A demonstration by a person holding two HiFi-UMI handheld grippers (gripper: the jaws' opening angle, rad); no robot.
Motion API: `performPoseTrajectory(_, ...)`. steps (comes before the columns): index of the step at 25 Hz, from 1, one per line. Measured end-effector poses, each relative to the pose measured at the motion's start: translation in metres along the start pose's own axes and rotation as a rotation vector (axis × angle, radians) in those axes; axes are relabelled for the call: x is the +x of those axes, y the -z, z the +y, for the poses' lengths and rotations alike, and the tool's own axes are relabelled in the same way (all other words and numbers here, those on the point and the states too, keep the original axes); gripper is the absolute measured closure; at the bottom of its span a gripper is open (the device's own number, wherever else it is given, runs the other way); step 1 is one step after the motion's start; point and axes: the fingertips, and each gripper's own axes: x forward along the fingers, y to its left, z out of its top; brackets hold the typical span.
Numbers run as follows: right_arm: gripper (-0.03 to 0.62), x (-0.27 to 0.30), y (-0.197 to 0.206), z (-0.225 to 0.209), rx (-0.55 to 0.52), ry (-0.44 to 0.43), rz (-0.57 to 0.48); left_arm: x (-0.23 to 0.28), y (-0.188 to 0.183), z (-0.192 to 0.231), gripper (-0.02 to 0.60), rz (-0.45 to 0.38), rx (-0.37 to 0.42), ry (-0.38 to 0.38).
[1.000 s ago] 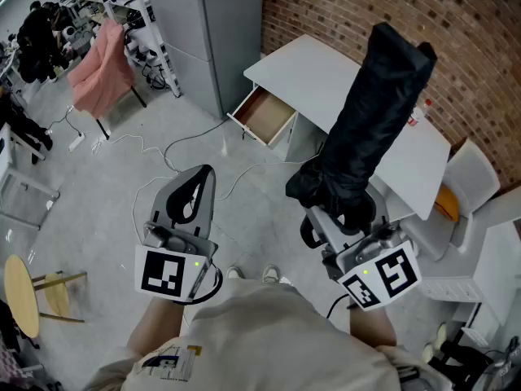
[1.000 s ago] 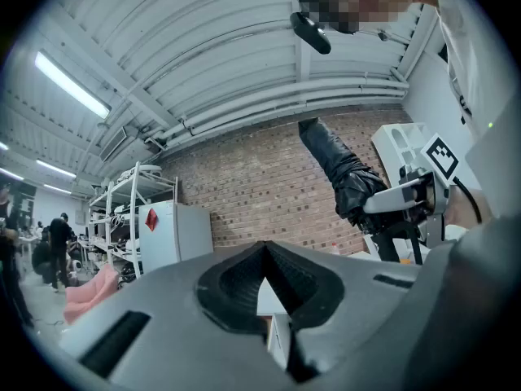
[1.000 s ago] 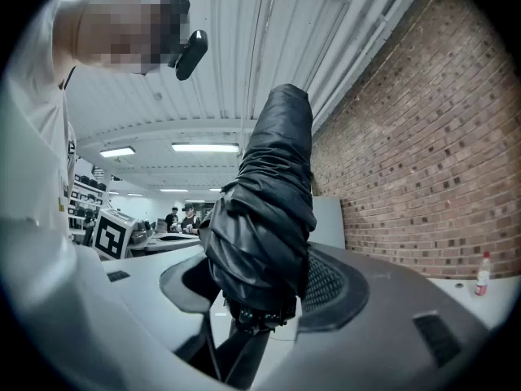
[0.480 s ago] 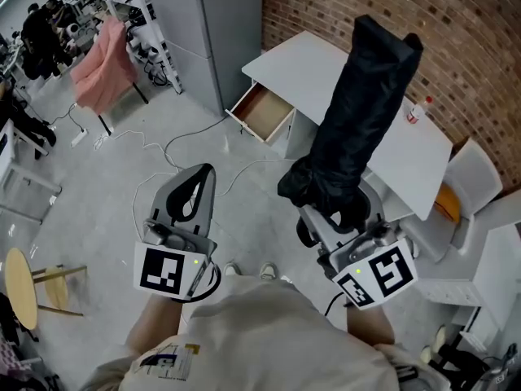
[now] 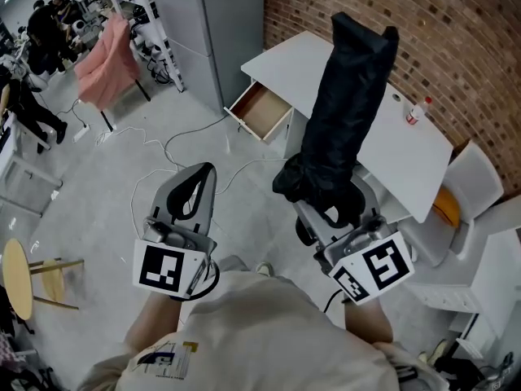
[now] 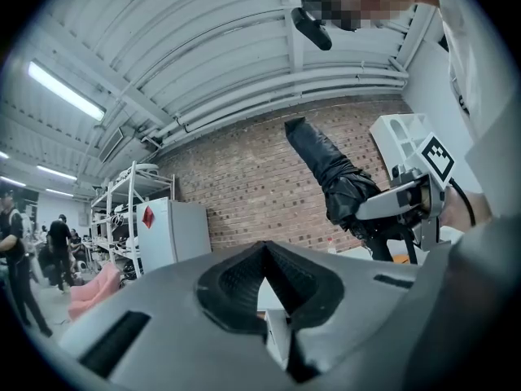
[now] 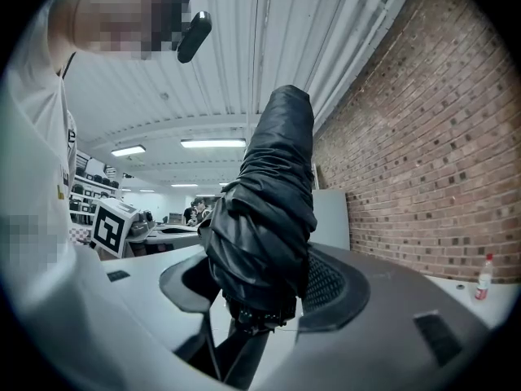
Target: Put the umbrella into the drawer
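Umbrella (image 5: 342, 112): black, folded, wrinkled fabric, standing upright. Right gripper (image 5: 330, 208) clamps its lower end. Left gripper (image 5: 202, 177): jaws together, empty. Drawer (image 5: 262, 114) open, brown floor showing.

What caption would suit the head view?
Right gripper grips a folded black fabric umbrella; open wooden drawer of white desk ahead.

Black umbrella (image 5: 346, 112), white desk (image 5: 299, 73), red brick wall (image 5: 456, 23)

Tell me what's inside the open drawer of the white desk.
The drawer shows only a bare brown bottom, with nothing lying on it. Its rear end runs under the white desk top, so that part is covered.
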Motion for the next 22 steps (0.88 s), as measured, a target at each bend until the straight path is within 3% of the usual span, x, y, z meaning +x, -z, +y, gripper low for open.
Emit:
performPoseTrajectory(14, 0.339, 0.000, 0.020, -0.018, -0.004, -0.004, 0.021, 0.009, 0.015, -0.015, 0.575, -0.009, 0.008, -0.001)
performPoseTrajectory(22, 0.339, 0.046, 0.034, -0.016, -0.021, -0.036, 0.036, 0.023, 0.034, 0.023, 0.575, -0.022, 0.003, -0.019)
